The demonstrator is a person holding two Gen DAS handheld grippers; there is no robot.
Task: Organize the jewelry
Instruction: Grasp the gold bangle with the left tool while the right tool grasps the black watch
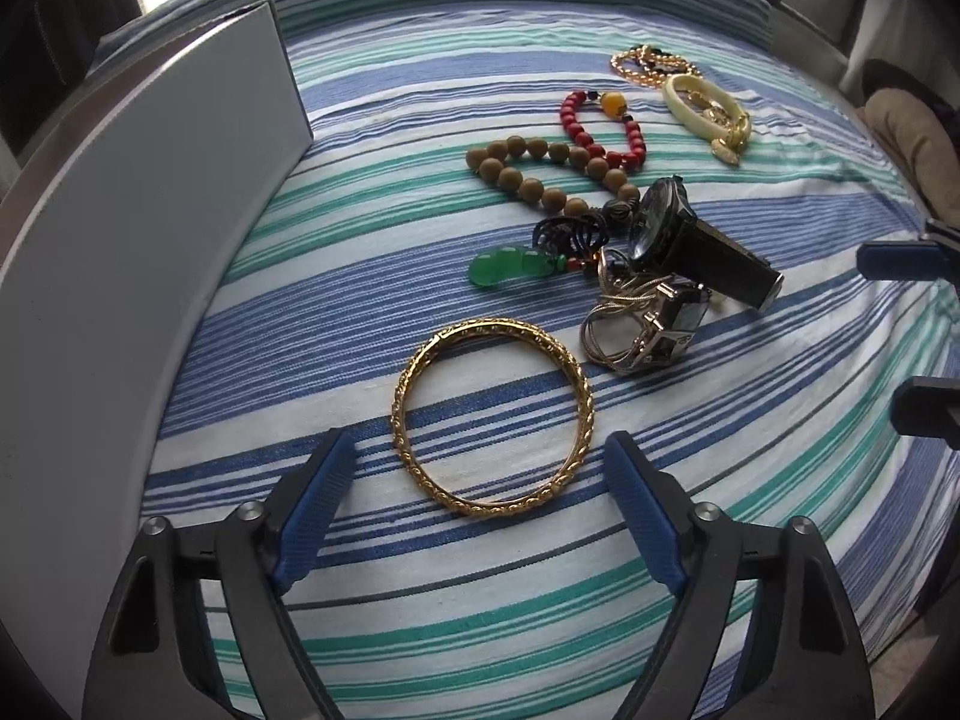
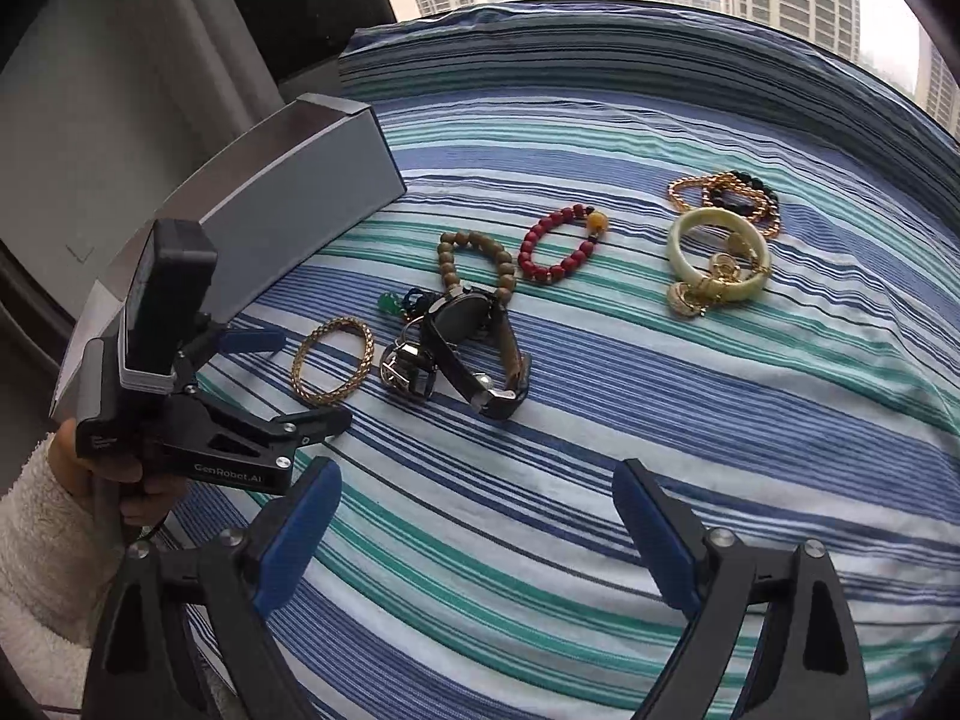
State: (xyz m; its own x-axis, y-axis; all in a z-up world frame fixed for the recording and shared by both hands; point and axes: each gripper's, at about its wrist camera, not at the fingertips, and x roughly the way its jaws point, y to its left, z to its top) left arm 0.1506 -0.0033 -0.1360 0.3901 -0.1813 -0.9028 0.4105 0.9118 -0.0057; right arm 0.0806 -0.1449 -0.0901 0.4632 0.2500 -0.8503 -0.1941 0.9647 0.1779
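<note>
A gold bangle (image 1: 493,417) lies flat on the striped cloth (image 1: 420,600); it also shows in the right wrist view (image 2: 332,368). My left gripper (image 1: 480,462) is open, its blue fingertips on either side of the bangle's near edge. Beyond lie a green pendant (image 1: 504,263), a black watch (image 1: 696,246), a silver chain and watch (image 1: 648,330), wooden beads (image 1: 540,171), red beads (image 1: 600,126) and a cream bangle (image 1: 708,105). My right gripper (image 2: 477,483) is open and empty, above bare cloth in front of the black watch (image 2: 474,348).
A long grey box (image 1: 120,252) stands along the left side of the cloth, also in the right wrist view (image 2: 270,198). A gold chain with dark beads (image 2: 726,198) lies at the far right. The right gripper's fingers (image 1: 900,261) show at the right edge of the left wrist view.
</note>
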